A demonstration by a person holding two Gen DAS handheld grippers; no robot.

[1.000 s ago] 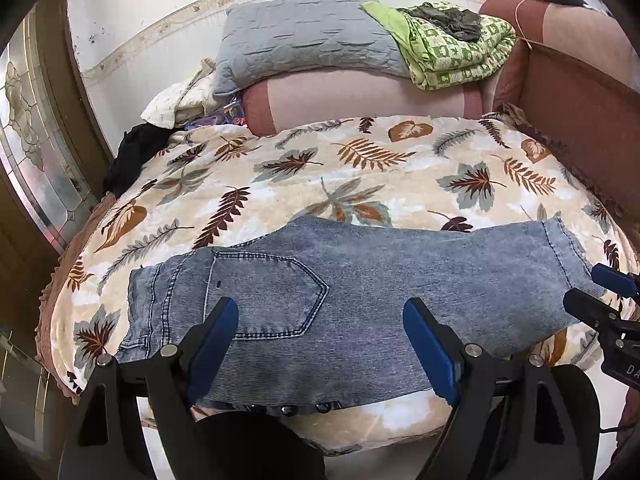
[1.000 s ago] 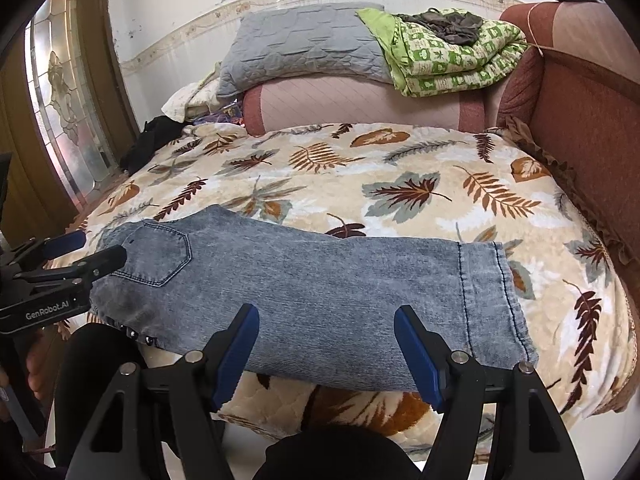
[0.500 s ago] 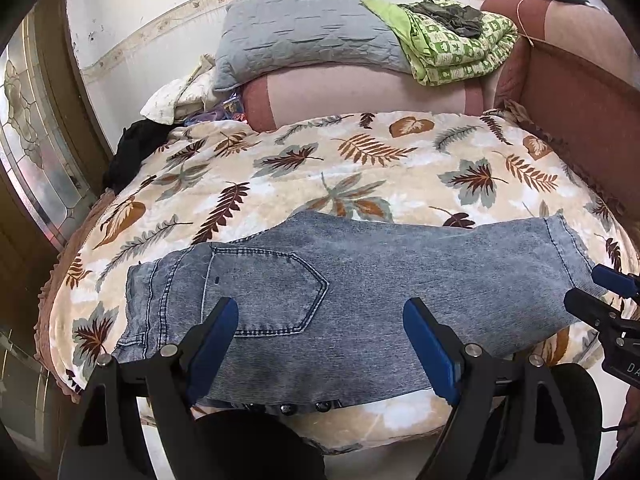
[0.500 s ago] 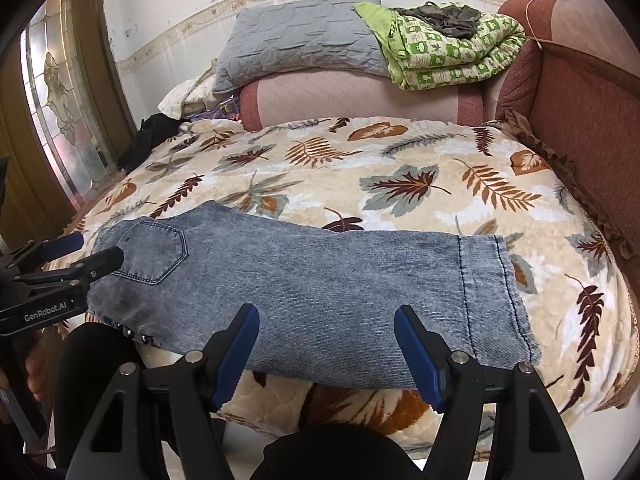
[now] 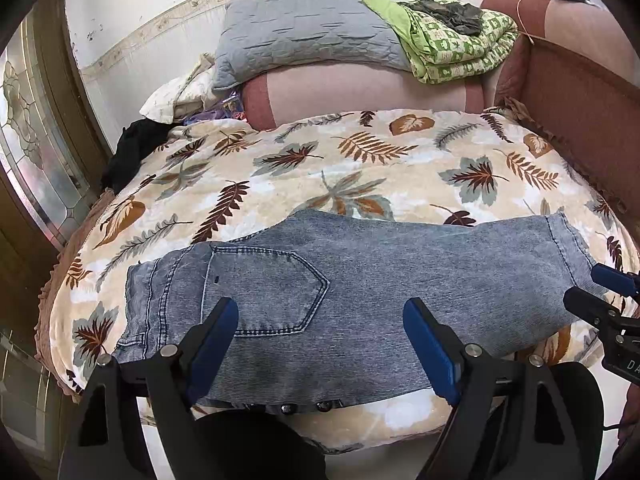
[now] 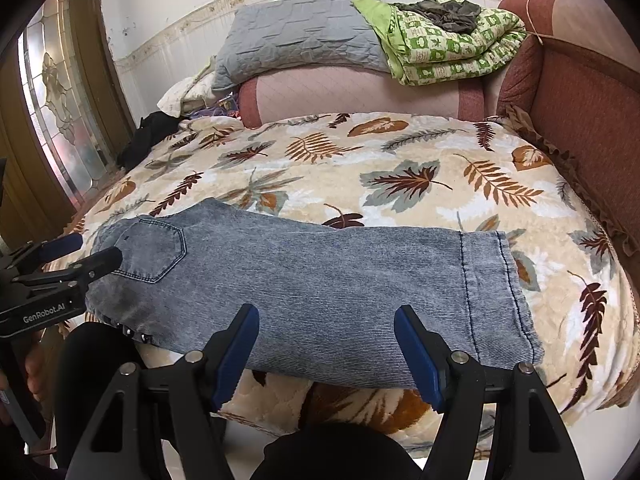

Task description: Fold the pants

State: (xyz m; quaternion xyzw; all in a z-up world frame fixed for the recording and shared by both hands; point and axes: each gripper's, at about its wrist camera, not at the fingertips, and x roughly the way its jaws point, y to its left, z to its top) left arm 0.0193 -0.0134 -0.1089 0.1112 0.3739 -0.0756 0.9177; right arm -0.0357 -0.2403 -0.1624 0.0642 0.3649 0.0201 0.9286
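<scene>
Blue denim pants [image 5: 360, 280] lie flat across the near edge of the leaf-print bed [image 5: 360, 168], both the left claw [image 5: 320, 344] and the right claw [image 6: 326, 348] spread wide, gripping nothing.

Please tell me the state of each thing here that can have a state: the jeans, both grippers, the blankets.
jeans: lying flat, legs stacked, not yet folded across.
left gripper: open, holding nothing.
right gripper: open, holding nothing.
leaf-print blanket: spread over the bed.
green blanket: folded, on the bolster.

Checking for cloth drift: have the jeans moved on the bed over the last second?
No. The jeans lie as before: hem beside the same blanket leaves, near edge at the bed's front.
</scene>
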